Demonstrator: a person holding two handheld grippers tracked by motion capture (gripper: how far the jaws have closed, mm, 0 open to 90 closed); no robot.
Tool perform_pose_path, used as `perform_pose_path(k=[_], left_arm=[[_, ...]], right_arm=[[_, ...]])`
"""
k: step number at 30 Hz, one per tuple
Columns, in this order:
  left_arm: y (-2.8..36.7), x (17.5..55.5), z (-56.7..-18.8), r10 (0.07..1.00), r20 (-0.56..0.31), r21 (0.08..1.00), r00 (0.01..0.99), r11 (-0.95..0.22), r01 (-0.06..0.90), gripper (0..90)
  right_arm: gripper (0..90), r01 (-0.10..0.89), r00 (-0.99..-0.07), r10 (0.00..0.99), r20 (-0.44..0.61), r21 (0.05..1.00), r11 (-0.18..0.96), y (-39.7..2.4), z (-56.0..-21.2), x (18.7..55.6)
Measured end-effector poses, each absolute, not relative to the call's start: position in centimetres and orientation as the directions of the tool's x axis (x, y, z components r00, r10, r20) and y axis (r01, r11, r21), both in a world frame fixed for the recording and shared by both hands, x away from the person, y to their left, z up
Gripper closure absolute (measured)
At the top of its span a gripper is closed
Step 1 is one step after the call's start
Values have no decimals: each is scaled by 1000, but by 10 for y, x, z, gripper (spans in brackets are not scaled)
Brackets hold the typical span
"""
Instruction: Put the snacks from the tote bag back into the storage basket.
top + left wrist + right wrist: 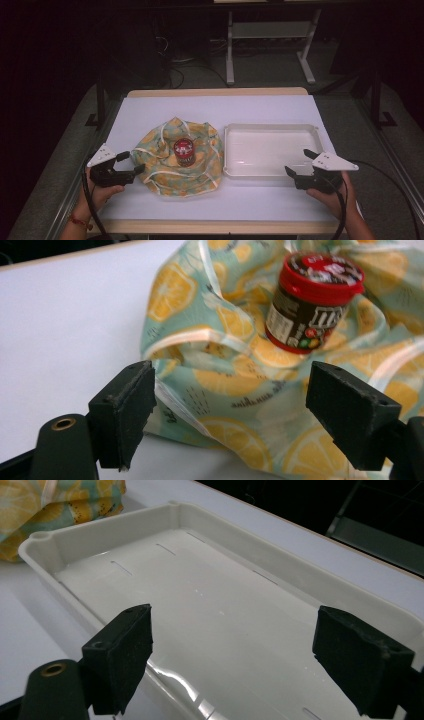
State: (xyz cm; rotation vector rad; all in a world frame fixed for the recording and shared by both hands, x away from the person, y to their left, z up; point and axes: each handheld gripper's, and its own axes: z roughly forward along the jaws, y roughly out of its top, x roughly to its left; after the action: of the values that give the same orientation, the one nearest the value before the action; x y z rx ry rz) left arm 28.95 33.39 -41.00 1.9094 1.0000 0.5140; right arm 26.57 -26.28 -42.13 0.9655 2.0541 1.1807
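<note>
A crumpled cloth bag printed with lemon slices on pale green lies left of centre on the white table, beside the shallow white tray. On its folds stands 1 small jar — red lid, dark label, the lettering blurred. The bag's far side is cut off in the left gripper view. The left gripper sits at the bag's near-left edge, jaws spread wide, holding nothing. The right gripper hovers over the tray's near-right corner — likewise agape.
</note>
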Motion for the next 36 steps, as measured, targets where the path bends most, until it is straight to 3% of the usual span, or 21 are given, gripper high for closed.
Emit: perform_pose_path(k=[36], left_arm=[[300,285,-388,817,2,817,577,-334,471,179]], right_arm=[[157,318,-572,811,-122,879,356,-263,-424,268]])
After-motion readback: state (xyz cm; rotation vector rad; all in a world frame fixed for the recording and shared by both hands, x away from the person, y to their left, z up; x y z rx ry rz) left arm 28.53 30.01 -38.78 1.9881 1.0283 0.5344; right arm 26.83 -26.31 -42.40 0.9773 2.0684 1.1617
